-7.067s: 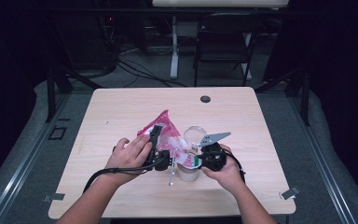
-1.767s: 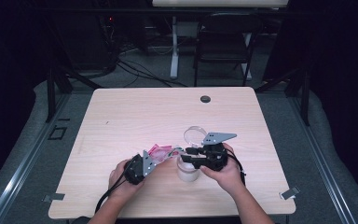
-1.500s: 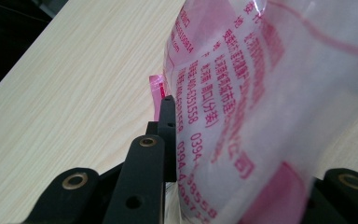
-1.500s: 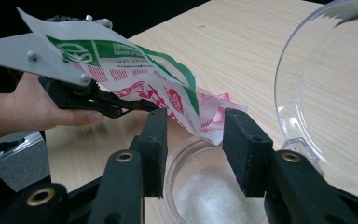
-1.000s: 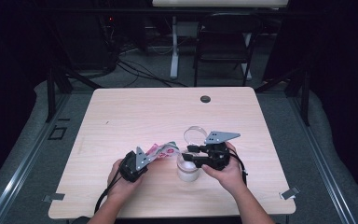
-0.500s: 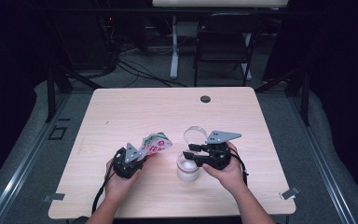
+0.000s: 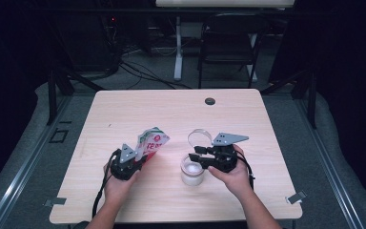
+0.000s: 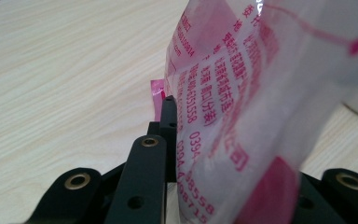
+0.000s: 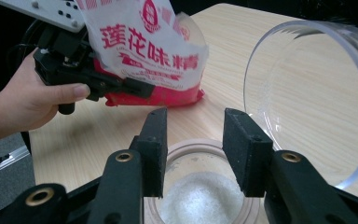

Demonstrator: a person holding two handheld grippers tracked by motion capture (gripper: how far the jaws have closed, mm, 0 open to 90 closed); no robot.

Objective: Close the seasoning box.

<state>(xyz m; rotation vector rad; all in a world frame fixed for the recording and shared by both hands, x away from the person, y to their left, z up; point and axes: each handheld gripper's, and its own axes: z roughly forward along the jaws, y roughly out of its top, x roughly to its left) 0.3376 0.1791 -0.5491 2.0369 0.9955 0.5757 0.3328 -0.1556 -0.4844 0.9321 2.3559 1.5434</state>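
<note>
A pink-and-white printed packet point(image 7: 150, 141) stands up from my left gripper point(image 7: 139, 155), which is shut on its lower edge. In the left gripper view the packet point(image 8: 261, 107) covers the right jaw, and my left gripper point(image 8: 182, 108) pinches its edge. A small jar point(image 7: 192, 171) with white powder point(image 9: 200, 198) sits on the table. My right gripper point(image 7: 198, 153) hovers open over the jar's far rim. In the right gripper view my right gripper point(image 9: 193, 122) has nothing between its jaws, and the packet point(image 9: 144, 56) and left gripper point(image 9: 133, 87) lie beyond.
A clear round lid point(image 7: 199, 137) lies just behind the jar; in the right gripper view the lid point(image 9: 307, 93) is close on the right. The wooden table point(image 7: 171, 112) has a dark grommet point(image 7: 210, 100) near its far edge. A chair point(image 7: 228, 45) stands beyond.
My left gripper has drawn the packet left, away from the jar, and tipped it more upright. The right gripper has stayed over the jar.
</note>
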